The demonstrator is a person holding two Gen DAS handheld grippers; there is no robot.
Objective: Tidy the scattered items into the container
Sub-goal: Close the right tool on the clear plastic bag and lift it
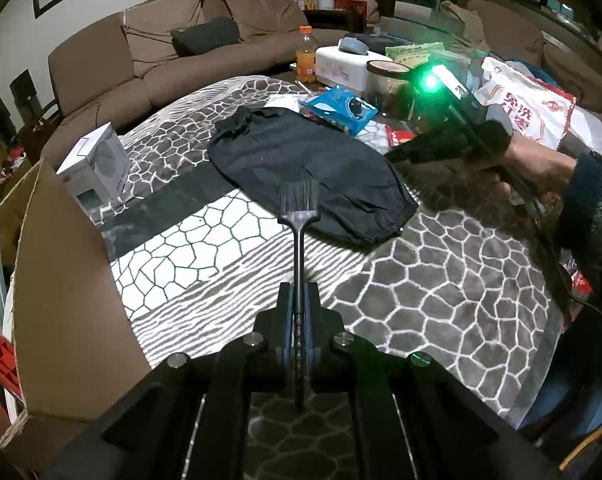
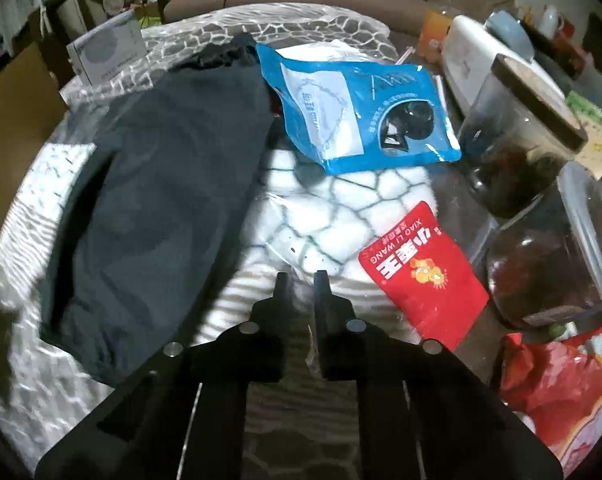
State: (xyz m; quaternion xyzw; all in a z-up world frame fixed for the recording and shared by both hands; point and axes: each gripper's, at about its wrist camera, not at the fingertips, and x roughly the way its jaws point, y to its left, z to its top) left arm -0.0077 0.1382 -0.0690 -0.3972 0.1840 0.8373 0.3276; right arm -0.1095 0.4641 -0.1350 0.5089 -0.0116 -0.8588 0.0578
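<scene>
Two views show one cluttered desk (image 1: 441, 300) covered by a cloth with a grey-and-white cracked-stone pattern.

From the left wrist camera, the left gripper (image 1: 299, 292) is clenched on the thin handle of a black brush (image 1: 299, 216), whose bristles point away from the camera and sit above the near edge of a dark cloth pouch (image 1: 301, 168) lying flat on the desk. A brown cardboard box (image 1: 61, 280) stands open at the left, its flap just beside the gripper. Beyond it sits a small grey-and-white carton (image 1: 97, 164). Farther back lie a blue packet (image 1: 341, 110), an orange drink bottle (image 1: 307, 56) and a white appliance (image 1: 341, 66). At the right, a hand (image 1: 541, 168) in a dark fuzzy sleeve holds the right gripper (image 1: 405, 154), which shows a green light and hovers over the far side of the desk; its fingertips are blurred here.

From the right wrist camera, the right gripper (image 2: 301, 280) hangs above the cloth with its fingers slightly apart and nothing between them. The dark cloth pouch (image 2: 161, 200) lies to its left, the blue packet (image 2: 361, 120) ahead, and a red snack packet (image 2: 421, 276) just beside the right finger, apart from it. A lidded glass jar (image 2: 521, 132) with dark contents stands at the right, with a second jar (image 2: 549, 264) nearer. The small carton (image 2: 109, 48) sits at the far left corner, and the cardboard box (image 2: 13, 140) shows at the left edge.
</scene>
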